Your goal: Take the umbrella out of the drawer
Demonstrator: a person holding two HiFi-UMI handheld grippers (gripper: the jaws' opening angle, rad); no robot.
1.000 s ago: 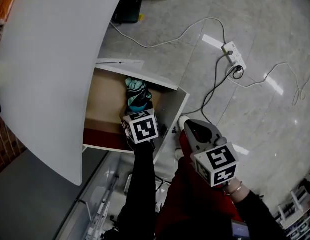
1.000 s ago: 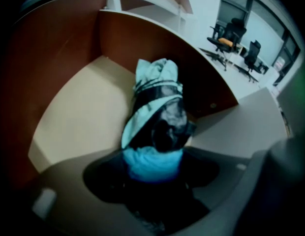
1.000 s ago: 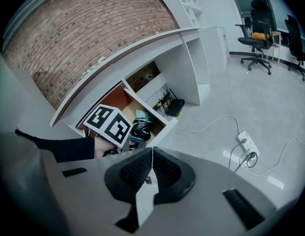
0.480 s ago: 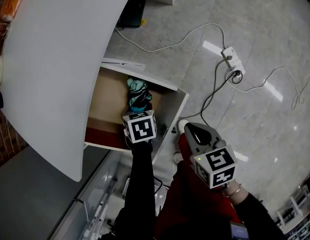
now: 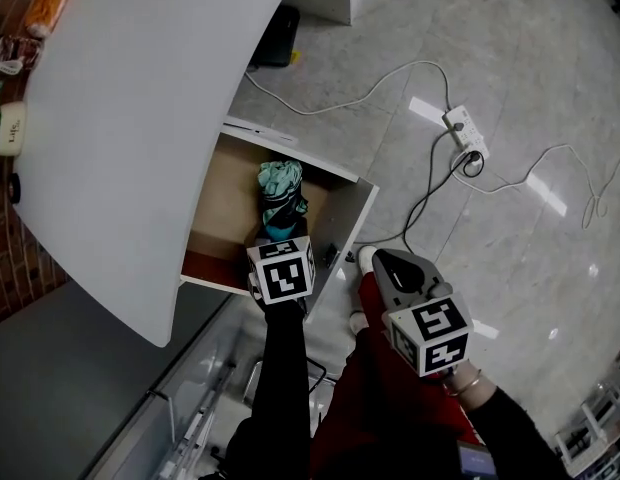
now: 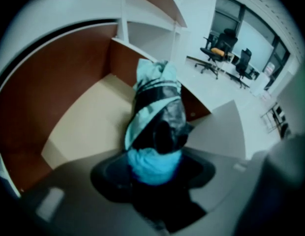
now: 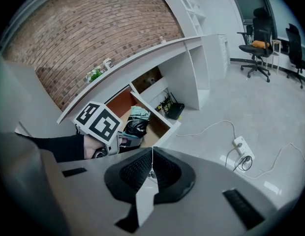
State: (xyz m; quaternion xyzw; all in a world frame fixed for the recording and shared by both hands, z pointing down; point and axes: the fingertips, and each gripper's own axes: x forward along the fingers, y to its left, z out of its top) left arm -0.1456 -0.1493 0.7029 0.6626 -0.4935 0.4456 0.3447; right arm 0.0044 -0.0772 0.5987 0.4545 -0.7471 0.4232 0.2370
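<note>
The jaws of my left gripper (image 6: 153, 165) have just been closing, and they press on the blue end of the folded umbrella (image 6: 156, 107). The umbrella is in the open drawer (image 5: 222, 203), with its other end toward the back wall. The drawer stands out from under the white counter (image 5: 140, 118). My right gripper (image 7: 151, 170) holds its jaws together, with nothing in them, above the floor (image 5: 510, 68).
</note>
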